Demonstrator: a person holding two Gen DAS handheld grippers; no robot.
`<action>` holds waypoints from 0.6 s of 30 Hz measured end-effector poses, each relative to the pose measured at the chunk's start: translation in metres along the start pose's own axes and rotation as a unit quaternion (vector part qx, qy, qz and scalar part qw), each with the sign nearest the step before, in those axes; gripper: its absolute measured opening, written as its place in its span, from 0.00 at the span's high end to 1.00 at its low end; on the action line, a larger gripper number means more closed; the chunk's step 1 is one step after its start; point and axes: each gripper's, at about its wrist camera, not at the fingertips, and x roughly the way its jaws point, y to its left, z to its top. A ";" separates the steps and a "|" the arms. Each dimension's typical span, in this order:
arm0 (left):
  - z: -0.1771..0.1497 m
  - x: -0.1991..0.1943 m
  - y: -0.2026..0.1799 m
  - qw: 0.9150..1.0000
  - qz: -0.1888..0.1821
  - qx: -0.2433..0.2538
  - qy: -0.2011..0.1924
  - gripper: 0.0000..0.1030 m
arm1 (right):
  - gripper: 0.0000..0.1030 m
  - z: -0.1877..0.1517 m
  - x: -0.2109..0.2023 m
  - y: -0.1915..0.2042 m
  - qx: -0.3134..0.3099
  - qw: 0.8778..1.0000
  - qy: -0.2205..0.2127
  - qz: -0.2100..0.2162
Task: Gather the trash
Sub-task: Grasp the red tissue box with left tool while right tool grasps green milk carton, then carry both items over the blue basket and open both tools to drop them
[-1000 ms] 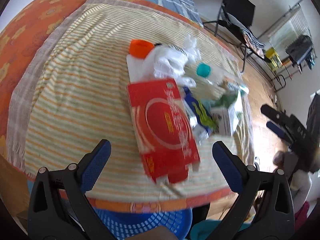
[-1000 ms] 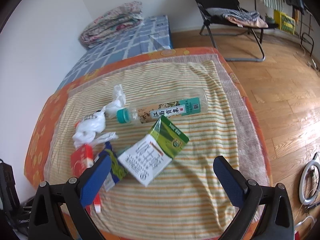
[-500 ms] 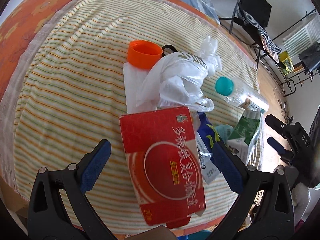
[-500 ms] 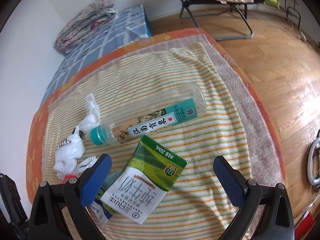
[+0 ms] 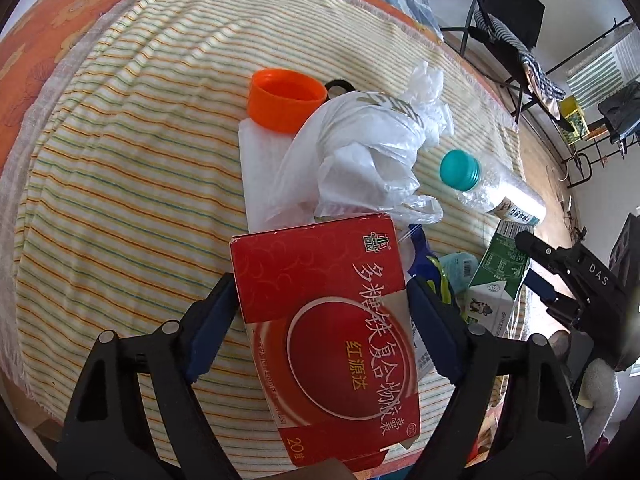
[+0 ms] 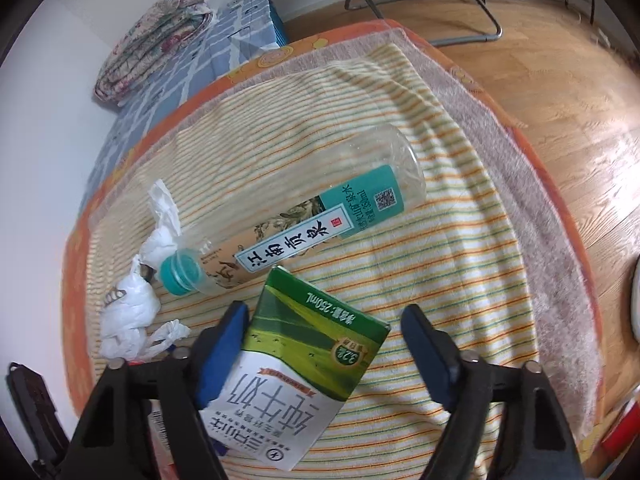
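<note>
Striped blanket [image 5: 132, 184] below; both my grippers tilt steeply down, left gripper [image 5: 320, 316] jaws closing around the red box [image 5: 328, 320], right gripper [image 6: 324, 344] jaws closing around the milk carton [image 6: 296, 368].

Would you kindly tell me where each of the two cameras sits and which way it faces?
Left wrist: on the left gripper, looking steeply down at the red box between its closing jaws; the right gripper shows at the right edge.
Right wrist: on the right gripper, looking steeply down at the milk carton between its closing jaws; only its own fingers show.
Shared: the carton, bottle, plastic bag and striped towel.
</note>
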 end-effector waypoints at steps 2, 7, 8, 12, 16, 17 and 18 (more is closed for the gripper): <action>-0.001 -0.005 0.000 1.000 -0.004 0.006 -0.004 0.17 | 0.29 -0.002 -0.003 0.000 -0.001 1.000 -0.001 -0.002; -0.008 -0.025 0.000 0.999 -0.019 0.022 -0.013 0.17 | 0.30 -0.009 -0.014 -0.001 0.000 1.000 0.001 0.022; -0.010 -0.029 0.000 0.999 -0.021 0.024 -0.016 0.17 | 0.30 -0.011 -0.019 0.000 -0.004 1.000 -0.001 0.027; -0.019 -0.053 0.002 0.998 -0.021 0.040 -0.039 0.17 | 0.31 -0.020 -0.035 0.003 -0.026 0.999 -0.013 0.036; -0.029 -0.076 0.005 0.996 -0.024 0.054 -0.060 0.18 | 0.32 -0.030 -0.054 0.008 -0.054 0.997 -0.030 0.041; -0.032 -0.081 0.005 0.996 -0.024 0.057 -0.065 0.18 | 0.32 -0.034 -0.060 0.011 -0.065 0.996 -0.038 0.041; -0.035 -0.087 0.006 0.995 -0.023 0.062 -0.072 0.18 | 0.32 -0.037 -0.065 0.013 -0.075 0.995 -0.044 0.039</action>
